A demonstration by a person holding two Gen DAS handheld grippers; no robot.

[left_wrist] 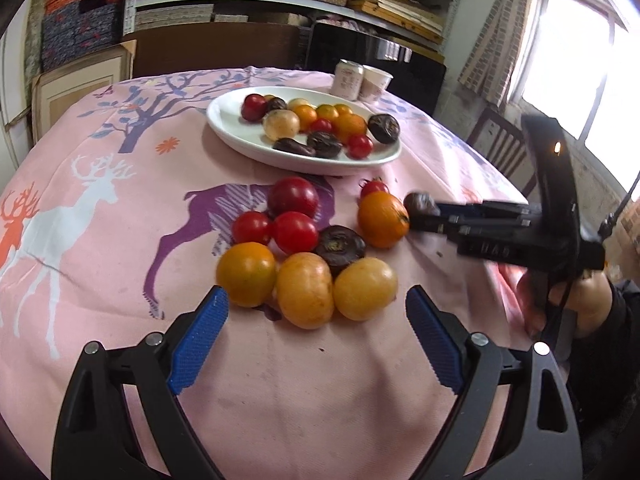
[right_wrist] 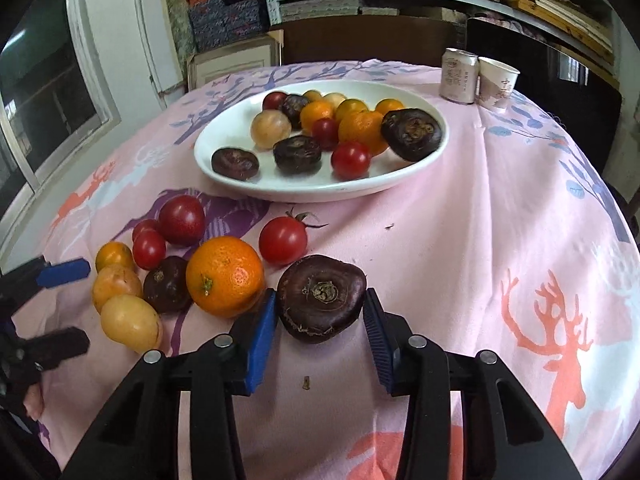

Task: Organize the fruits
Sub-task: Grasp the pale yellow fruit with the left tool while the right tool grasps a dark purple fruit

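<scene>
Fruits lie in two groups on the pink deer-print counter (right_wrist: 460,240): a white plate (right_wrist: 224,140) further back carries tomatoes, oranges, pale yellow fruits and dark water chestnuts, and a loose cluster sits nearer the grippers. Right gripper (right_wrist: 320,312) is down at the cloth, its blue fingers (right_wrist: 262,340) on either side of a dark brown water chestnut (right_wrist: 322,298), pads against its flanks, so it's grasping that one! Just left of it sits a big orange (right_wrist: 225,276), nearly touching the left finger, with a stemmed red tomato (right_wrist: 283,240) just behind. Over to the left gripper (left_wrist: 316,304): fingers (left_wrist: 198,344) spread wide, released, nothing between them. Just beyond its tips sit three yellow-orange fruits in a row, the middle yellow fruit (left_wrist: 305,290) nearest, with another water chestnut (left_wrist: 339,249) and red tomatoes (left_wrist: 295,232) behind. At the back edge of the counter stand a drinks can (right_wrist: 459,76) and a paper cup (right_wrist: 497,82), side by side.
</scene>
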